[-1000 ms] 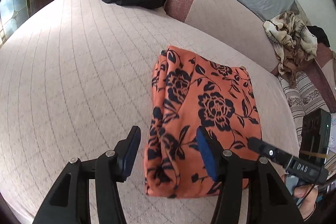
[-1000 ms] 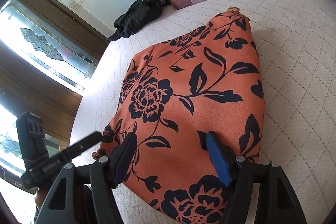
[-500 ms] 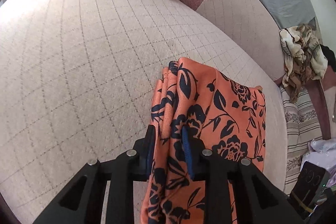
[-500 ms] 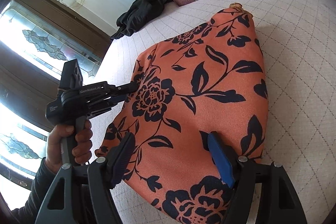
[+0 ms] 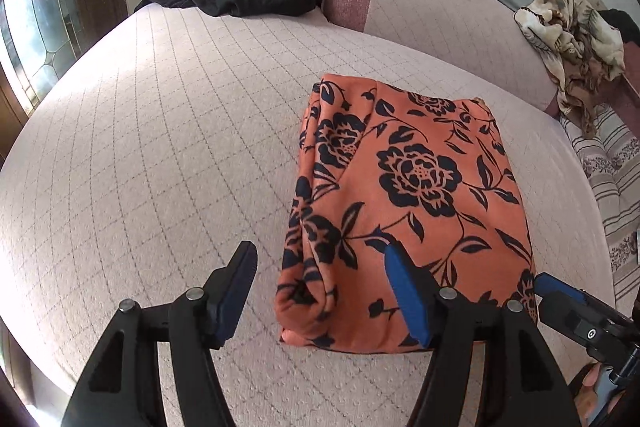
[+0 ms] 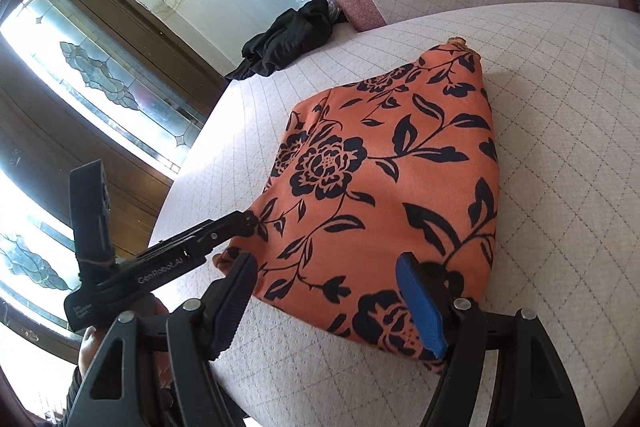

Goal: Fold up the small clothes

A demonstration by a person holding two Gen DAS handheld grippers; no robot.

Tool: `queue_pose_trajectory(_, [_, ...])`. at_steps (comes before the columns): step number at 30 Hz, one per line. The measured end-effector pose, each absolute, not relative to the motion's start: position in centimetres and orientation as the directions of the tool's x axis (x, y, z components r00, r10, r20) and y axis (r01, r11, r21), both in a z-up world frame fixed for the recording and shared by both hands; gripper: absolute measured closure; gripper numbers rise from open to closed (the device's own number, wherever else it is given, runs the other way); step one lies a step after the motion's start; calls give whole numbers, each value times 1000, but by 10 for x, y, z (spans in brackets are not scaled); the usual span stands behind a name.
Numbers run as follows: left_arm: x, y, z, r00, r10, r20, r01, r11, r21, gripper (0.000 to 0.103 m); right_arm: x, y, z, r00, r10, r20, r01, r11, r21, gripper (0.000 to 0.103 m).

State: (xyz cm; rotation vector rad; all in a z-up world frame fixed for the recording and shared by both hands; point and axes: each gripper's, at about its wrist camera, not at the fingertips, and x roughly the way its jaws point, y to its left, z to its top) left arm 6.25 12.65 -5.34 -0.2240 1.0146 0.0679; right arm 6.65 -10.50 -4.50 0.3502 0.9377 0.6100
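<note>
left tool (image 5: 320,291) spread | folded orange garment (image 5: 404,211) beneath right finger

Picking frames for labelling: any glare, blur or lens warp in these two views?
Left wrist: fisheye bends the bed edges; sun glare washes its lower left; orange cloth sharp. Right wrist: windows blown out; cloth sharp; fingers near the lens stay fairly crisp.

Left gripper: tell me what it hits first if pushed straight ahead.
Most likely the near left edge of the folded orange floral garment. The left gripper is open, its fingers straddling that edge. Depth is uncertain.
</note>
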Motion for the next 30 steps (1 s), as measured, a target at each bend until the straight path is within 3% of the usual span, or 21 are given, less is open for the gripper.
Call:
queue_pose_trajectory(14, [45, 109, -50, 520, -48, -853, -160, 975, -152, 36, 22, -156, -72, 456, 610, -648, -207, 781, 590, 28])
queue_pose_trajectory(18, [41, 108, -36, 549, -113, -828, -132, 967, -219, 36, 21, -167, -78, 453, 611, -650, -185, 777, 601, 28])
queue_pose_trajectory(22, [49, 116, -17, 602, -217, -769, -67, 945, -320, 16, 36, -180, -72, 461, 631, -624, -171, 753, 635, 28])
queue_pose_trajectory(25, [71, 138, -24, 599, -196, -777, -79, 951, -300, 16, 60, -188, -68, 459, 654, -602, -152, 725, 672, 28])
queue_pose_trajectory(30, [112, 183, -68, 507, -302, -807, -116, 904, -411, 16, 113, -186, -74, 431, 694, -577, -79, 666, 742, 28])
